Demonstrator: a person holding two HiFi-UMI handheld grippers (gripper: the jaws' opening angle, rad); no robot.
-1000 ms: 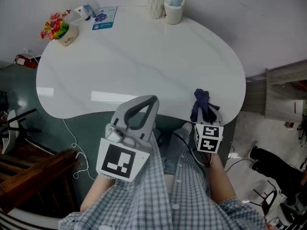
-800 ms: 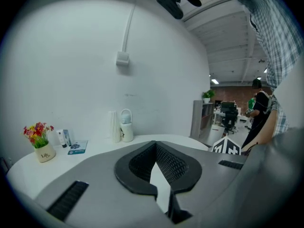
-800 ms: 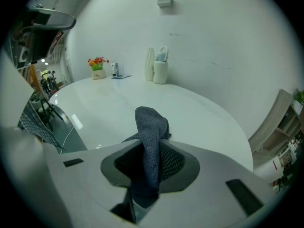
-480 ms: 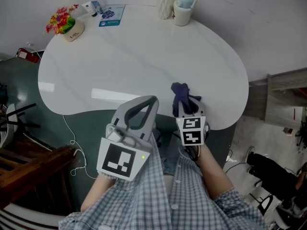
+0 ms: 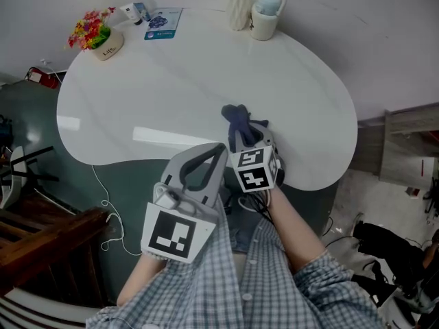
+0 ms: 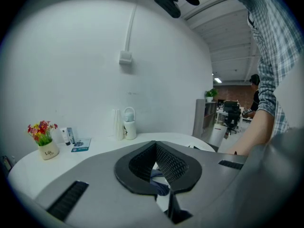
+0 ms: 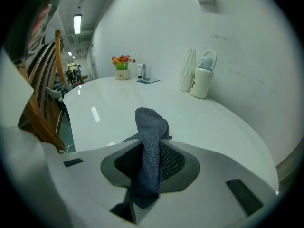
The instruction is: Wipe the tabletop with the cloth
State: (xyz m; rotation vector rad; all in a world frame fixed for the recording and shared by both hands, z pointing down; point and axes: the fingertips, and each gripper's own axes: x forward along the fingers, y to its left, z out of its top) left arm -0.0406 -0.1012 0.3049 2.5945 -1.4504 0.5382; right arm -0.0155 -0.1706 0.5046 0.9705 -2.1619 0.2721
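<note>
A dark blue cloth [image 5: 239, 123] hangs bunched in my right gripper [image 5: 245, 140], which is shut on it over the near part of the white tabletop [image 5: 171, 81]. In the right gripper view the cloth [image 7: 151, 127] stands up between the jaws of the right gripper [image 7: 152, 148] and droops over them. My left gripper [image 5: 217, 148] is held just off the table's front edge, to the left of the right one. Its jaws meet at the tips with nothing in them. Through the left gripper [image 6: 155, 145] a bit of the cloth [image 6: 158, 185] shows.
At the table's far edge stand a flower pot [image 5: 96, 34], a small bottle [image 5: 130, 11], a blue card [image 5: 163, 23], a ribbed white vase [image 5: 239, 4] and a white jug [image 5: 266, 12]. Dark wooden furniture [image 5: 48, 238] stands on the floor at the lower left.
My right gripper has carried the cloth leftwards along the table's near side and a little farther onto it. The left gripper has stayed in place.
</note>
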